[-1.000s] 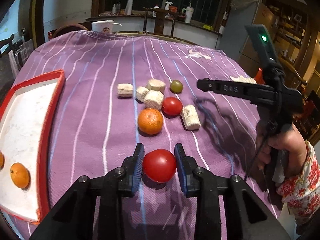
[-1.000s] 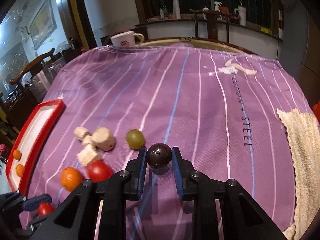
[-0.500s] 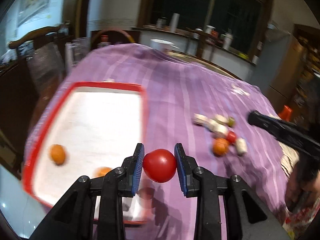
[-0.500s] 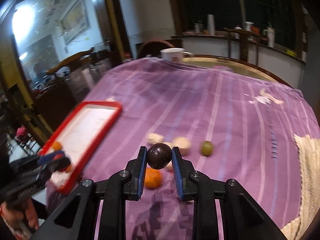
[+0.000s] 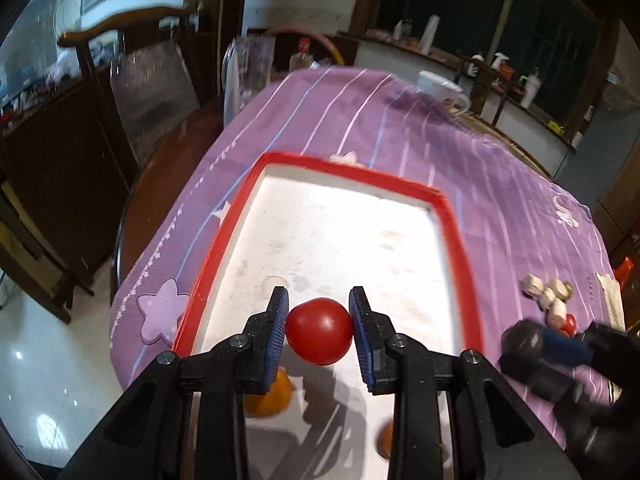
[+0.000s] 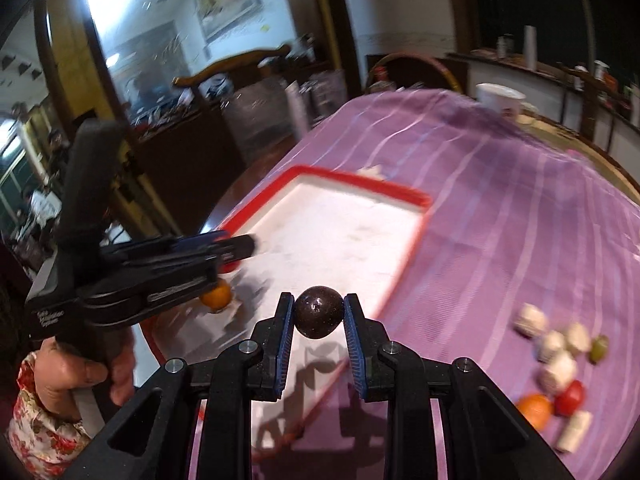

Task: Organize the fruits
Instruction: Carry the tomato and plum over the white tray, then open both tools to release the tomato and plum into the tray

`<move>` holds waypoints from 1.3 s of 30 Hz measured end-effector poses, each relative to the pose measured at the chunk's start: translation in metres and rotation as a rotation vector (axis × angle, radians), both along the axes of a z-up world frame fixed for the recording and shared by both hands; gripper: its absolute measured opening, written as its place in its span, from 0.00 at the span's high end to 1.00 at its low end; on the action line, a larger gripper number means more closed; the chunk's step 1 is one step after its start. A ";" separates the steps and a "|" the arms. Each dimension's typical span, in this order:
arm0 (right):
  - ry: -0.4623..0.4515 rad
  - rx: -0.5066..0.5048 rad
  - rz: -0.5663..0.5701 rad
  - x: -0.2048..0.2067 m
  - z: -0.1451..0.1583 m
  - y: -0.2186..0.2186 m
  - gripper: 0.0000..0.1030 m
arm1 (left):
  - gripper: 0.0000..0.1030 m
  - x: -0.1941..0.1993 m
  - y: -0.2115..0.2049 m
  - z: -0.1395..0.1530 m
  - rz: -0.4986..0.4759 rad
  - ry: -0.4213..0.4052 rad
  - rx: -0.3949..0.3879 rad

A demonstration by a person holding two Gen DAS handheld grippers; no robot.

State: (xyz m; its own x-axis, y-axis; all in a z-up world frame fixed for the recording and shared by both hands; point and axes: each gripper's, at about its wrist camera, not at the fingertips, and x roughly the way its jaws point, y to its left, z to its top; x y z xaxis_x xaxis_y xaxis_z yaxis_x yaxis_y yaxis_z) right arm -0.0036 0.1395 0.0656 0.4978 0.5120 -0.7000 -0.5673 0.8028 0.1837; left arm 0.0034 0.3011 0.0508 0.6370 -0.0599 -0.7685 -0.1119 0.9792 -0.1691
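Holding a red tomato (image 5: 319, 330) between both blue pads of the left claw (image 5: 319, 334), closed onto its sides, hanging above the near end of the red-rimmed white tray (image 5: 456, 248). Gripping a dark round fruit (image 6: 319, 317) in the right claw (image 6: 319, 320), closed tight on it, hovering over the tray's near right rim (image 6: 404, 260). Lying inside the tray: one orange (image 5: 269, 398) near its front left corner, partly hidden under the left claw's finger, and a second orange shape (image 5: 385, 442) at the front edge, blurred. Resting on a purple striped cloth (image 5: 360, 120) covering the desk, the tray sitting toward the cloth's left side. Sitting well right of the tray: several pale cork-like blocks (image 6: 558, 356), a green fruit (image 6: 599, 348), another orange (image 6: 534, 411) and another red tomato (image 6: 570, 398), clustered together and touching in places. Standing beyond the tray at the desk's far edge: a white mug (image 5: 440, 86). Showing left of the tray in the right wrist view: a hand (image 6: 72, 372) with a floral sleeve (image 6: 36, 436) gripping the left claw's handle.
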 end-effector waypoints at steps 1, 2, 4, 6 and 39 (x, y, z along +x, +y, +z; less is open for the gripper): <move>0.006 -0.012 0.012 0.002 -0.005 0.011 0.73 | 0.71 0.005 0.003 -0.004 0.005 0.015 -0.006; 0.009 -0.021 0.019 0.003 -0.008 0.017 0.73 | 0.71 0.010 0.008 -0.009 0.011 0.031 -0.015; 0.016 -0.051 0.035 0.008 -0.018 0.034 0.73 | 0.71 0.014 0.010 -0.015 0.017 0.050 -0.028; 0.027 -0.072 0.045 0.011 -0.027 0.044 0.73 | 0.71 0.019 0.013 -0.019 0.020 0.064 -0.040; 0.005 0.279 -0.481 -0.041 0.014 -0.214 0.59 | 0.30 -0.097 -0.077 0.038 -0.021 -0.152 -0.170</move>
